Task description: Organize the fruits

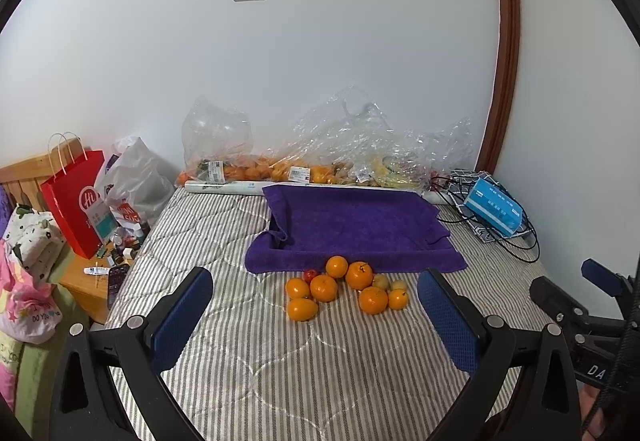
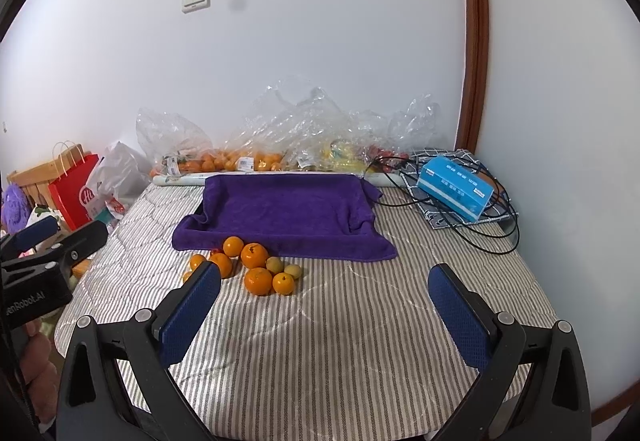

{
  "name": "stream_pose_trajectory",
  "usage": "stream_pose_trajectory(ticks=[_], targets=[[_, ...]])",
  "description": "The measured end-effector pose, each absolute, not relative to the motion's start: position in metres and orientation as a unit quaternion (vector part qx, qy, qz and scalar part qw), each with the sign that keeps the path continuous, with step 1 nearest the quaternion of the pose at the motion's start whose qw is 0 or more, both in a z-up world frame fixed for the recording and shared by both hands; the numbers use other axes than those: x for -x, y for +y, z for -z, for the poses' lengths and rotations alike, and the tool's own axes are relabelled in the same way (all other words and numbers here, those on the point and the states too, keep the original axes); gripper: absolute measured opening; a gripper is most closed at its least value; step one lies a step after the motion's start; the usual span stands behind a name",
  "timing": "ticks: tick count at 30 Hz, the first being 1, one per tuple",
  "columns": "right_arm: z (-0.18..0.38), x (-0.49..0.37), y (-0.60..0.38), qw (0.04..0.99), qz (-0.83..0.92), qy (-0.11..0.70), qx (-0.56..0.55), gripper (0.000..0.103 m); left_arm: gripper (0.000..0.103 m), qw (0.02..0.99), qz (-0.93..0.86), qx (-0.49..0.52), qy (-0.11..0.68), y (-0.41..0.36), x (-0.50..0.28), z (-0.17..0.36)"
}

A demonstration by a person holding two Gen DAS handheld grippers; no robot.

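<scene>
both claws, left claw (image 1: 316, 321) & right claw (image 2: 324, 315), are hanging wide open w/ nothing in them. fruit pile (image 1: 346, 287) is sitting on the bed (image 1: 280, 369), touching the purple towel tray (image 1: 356, 225) edge. risk: round fruit rolling off if nudged. count: 7 oranges, 2 greenish fruit, 1 red.

In the right wrist view, the left finger (image 2: 192, 311) covers part of the oranges (image 2: 222, 264), and bagged fruit (image 2: 224, 161) blurs behind crinkled plastic.

Orange fruits (image 1: 324, 287), purple towel (image 1: 360, 225) (grey-and-white striped mattress (image 1: 280, 361) beneath)
</scene>
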State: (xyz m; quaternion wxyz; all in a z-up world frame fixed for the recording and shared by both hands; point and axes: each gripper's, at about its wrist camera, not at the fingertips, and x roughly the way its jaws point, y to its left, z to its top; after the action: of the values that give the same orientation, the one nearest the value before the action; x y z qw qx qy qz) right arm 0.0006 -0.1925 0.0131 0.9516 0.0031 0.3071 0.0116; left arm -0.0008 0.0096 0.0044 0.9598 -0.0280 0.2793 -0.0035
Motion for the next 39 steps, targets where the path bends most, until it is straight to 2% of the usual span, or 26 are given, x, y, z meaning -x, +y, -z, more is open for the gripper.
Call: stream_pose_trajectory(ticks=[17, 26, 39], targets=[[0.001, -0.030, -0.183, 0.944, -0.019, 0.329, 0.011, 0.102, 0.102, 0.953, 0.018, 0.048, 0.298, 0.029, -0.028, 0.017], [0.016, -0.056, -0.178, 0.943, -0.028, 0.332, 0.008, 0.102, 0.102, 0.947, 0.000, 0.022, 0.319, 0.038, -0.065, 0.038], [0.073, -0.114, -0.164, 0.934, -0.043, 0.353, 0.030, 0.102, 0.101, 0.937, 0.010, 0.031, 0.349, 0.056, -0.116, 0.085]])
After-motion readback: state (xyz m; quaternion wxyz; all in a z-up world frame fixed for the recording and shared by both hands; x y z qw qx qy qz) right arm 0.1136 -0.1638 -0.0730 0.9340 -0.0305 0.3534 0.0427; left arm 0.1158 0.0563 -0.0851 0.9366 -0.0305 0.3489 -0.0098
